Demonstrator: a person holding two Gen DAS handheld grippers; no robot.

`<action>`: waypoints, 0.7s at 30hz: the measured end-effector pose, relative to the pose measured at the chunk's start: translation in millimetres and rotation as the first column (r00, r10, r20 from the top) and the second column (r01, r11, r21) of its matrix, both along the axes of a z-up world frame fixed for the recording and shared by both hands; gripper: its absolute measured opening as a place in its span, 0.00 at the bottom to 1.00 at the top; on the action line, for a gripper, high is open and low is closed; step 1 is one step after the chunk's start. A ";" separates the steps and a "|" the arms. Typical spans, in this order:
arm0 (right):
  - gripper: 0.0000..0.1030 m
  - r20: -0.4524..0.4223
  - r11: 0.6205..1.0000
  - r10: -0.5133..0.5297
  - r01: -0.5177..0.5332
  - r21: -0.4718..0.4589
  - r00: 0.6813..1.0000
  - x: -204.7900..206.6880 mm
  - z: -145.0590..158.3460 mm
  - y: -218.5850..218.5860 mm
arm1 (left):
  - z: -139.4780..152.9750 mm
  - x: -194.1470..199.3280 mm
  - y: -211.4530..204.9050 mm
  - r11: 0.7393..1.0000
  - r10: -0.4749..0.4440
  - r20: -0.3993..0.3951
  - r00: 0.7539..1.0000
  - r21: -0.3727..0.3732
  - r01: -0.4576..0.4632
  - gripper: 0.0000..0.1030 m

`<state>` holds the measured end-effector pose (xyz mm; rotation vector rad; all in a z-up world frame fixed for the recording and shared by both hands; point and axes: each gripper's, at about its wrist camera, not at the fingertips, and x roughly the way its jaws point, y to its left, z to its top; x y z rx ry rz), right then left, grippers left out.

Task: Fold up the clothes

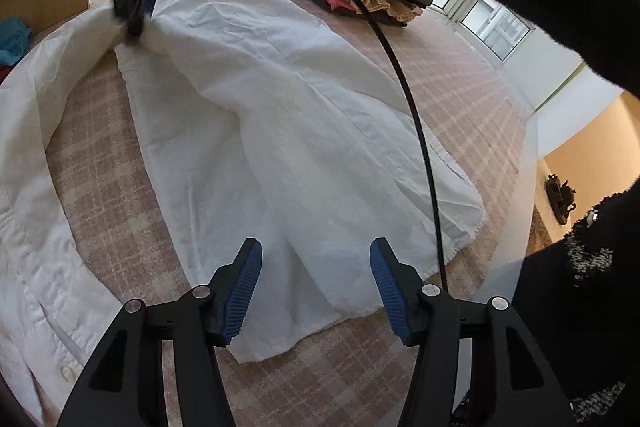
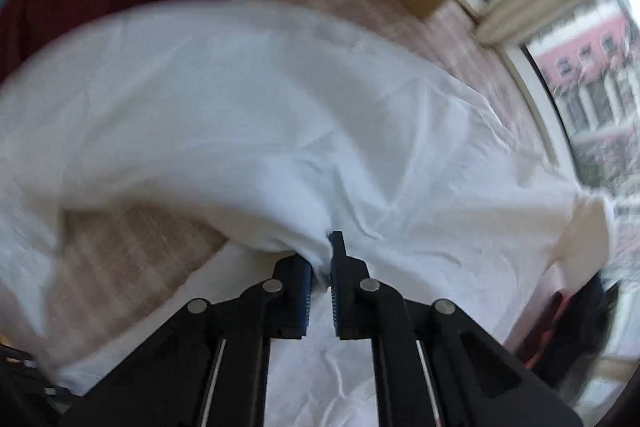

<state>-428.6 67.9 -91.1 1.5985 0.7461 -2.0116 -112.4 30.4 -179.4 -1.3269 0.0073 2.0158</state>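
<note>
Shirt [image 1: 280, 115] lengthwise away from camera, right gripper [image 2: 320, 267] clamped on it, left gripper [image 1: 316, 267] fingers apart.

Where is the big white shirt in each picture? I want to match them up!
Left wrist view: the white shirt spreads across the middle and left, under the open left tool; the right tool pinches it at upper left.
Right wrist view: the white shirt fills the middle, bunched in the shut right tool.
Shared landmark: the pink checked bedcover beneath it.
</note>
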 end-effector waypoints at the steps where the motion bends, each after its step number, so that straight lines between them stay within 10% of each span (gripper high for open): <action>1: 0.05 0.018 0.997 -0.039 0.040 -0.061 0.999 -5.3 10.4 8.5 | -0.2 -0.2 -2.4 1.000 0.003 0.007 1.000 0.006 -0.003 0.53; 9: 0.05 0.051 0.958 -0.164 0.172 -0.232 0.985 -26.8 59.9 47.3 | -8.5 -11.9 2.5 0.997 0.000 0.052 0.999 0.074 -0.003 0.52; 14: 0.05 0.053 0.966 -0.151 0.159 -0.204 0.987 -24.1 47.1 46.3 | -10.4 -15.4 11.0 0.998 0.010 0.042 0.999 0.069 -0.013 0.10; 21: 0.05 0.063 0.970 -0.143 0.152 -0.189 0.988 -22.9 28.4 40.2 | 16.1 2.5 12.0 0.998 -0.007 -0.031 0.999 0.060 0.009 0.05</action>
